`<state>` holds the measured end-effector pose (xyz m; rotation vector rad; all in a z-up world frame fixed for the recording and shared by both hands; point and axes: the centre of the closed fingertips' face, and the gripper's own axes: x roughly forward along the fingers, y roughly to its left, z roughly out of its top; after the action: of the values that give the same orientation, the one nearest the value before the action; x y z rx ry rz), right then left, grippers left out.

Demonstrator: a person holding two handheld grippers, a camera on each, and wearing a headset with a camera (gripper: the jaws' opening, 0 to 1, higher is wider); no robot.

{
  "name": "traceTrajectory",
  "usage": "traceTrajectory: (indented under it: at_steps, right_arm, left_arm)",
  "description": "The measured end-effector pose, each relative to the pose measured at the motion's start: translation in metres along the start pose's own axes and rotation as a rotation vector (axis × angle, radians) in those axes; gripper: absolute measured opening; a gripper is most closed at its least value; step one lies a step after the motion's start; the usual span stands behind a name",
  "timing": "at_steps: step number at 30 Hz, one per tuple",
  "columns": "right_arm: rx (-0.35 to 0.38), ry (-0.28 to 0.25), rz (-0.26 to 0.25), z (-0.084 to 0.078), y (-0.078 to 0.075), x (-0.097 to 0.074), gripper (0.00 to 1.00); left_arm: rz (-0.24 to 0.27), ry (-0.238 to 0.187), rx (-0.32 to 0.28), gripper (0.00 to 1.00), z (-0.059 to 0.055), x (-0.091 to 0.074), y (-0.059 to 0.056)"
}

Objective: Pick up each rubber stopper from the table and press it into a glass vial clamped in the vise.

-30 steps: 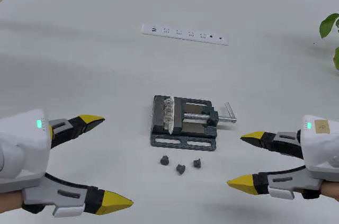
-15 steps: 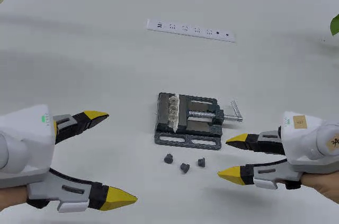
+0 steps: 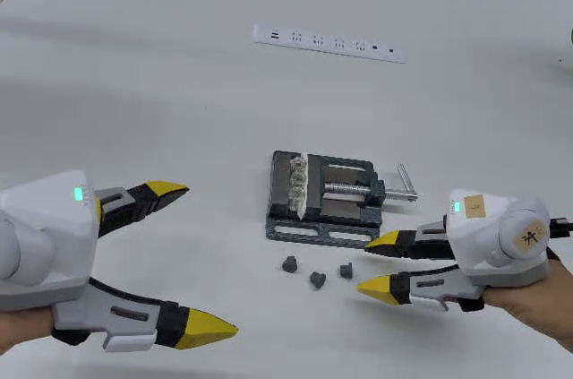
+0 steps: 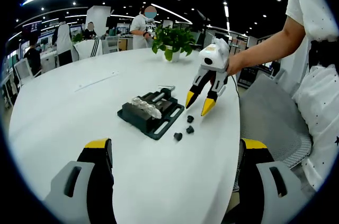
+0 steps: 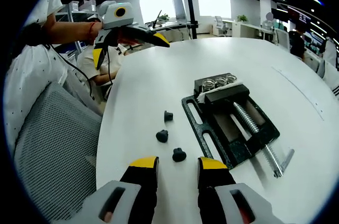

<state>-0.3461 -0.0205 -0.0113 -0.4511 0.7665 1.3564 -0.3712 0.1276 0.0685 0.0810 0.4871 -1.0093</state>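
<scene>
Three small dark rubber stoppers [image 3: 289,264] [image 3: 317,279] [image 3: 346,270] lie on the white table just in front of the black vise [image 3: 327,200]. Several glass vials [image 3: 297,186] stand clamped at the vise's left end. My right gripper [image 3: 363,268] is open with a narrow gap, its tips level with the rightmost stopper and just right of it. In the right gripper view the nearest stopper [image 5: 179,154] sits just ahead of the gap between my fingertips [image 5: 178,163]. My left gripper [image 3: 209,259] is wide open at the front left, holding nothing, well away from the stoppers.
A white power strip [image 3: 329,43] lies at the back of the table [image 3: 134,110]. The vise's screw handle [image 3: 407,184] sticks out to the right. A grey mesh chair [image 5: 47,144] stands beside the table edge. A potted plant [image 4: 172,41] stands at the far side.
My right gripper has moved left toward the stoppers and its jaws have narrowed. The left gripper has hardly moved. The camera has shifted a little.
</scene>
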Motion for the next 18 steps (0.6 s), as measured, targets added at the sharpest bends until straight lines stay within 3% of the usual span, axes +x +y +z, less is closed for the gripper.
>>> traceTrajectory:
  at_steps: [18]
  right_arm:
    - [-0.052,0.019,0.042,-0.007,-0.002,0.012,0.14]
  left_arm:
    - [-0.003,0.005,-0.007,0.99,0.001,0.003,0.002]
